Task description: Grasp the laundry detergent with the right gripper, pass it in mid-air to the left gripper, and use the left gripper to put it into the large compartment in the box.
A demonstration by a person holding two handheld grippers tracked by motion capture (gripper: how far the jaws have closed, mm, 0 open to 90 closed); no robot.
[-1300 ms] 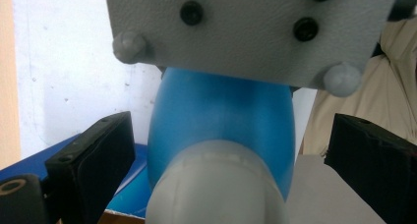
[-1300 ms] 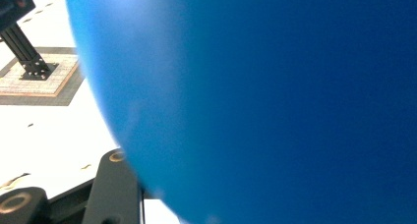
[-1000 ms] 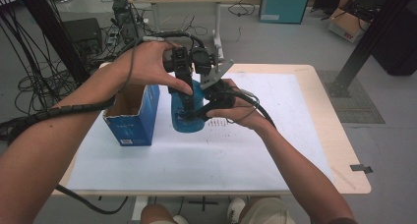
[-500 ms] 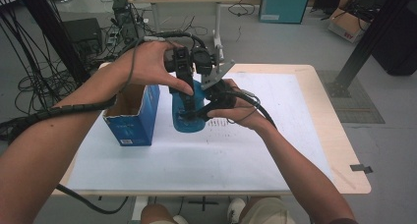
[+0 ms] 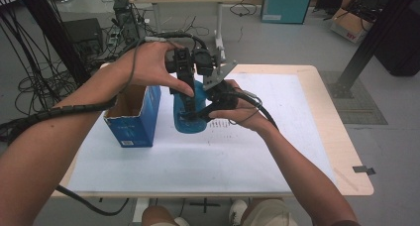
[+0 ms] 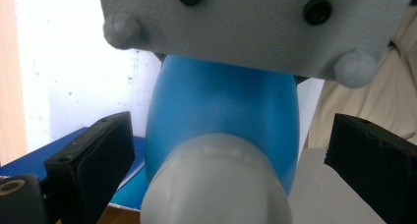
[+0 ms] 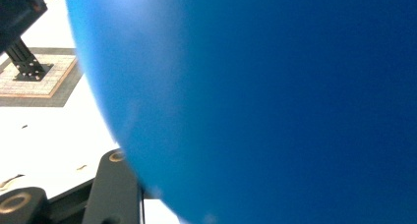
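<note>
Left tongs [image 6: 231, 150] stand wide astride the blue bottle [image 5: 190, 114]'s white cap [image 6: 216, 184]; right tongs [image 5: 198, 118] clamp its body. Bottle stands just right of the blue box [image 5: 133, 117]. Smooth plastic, likely slippery: grip the cap.

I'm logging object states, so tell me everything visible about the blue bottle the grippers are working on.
The blue bottle looks like smooth, glossy plastic, with a rounded body tapering toward a pale, whitish cap. It stands upright on the white table sheet, just right of the open blue carton. The right gripper presses against its side low down, a jaw showing beside the body. The left gripper comes from above, its jaws spread either side of the cap and not touching it.
</note>
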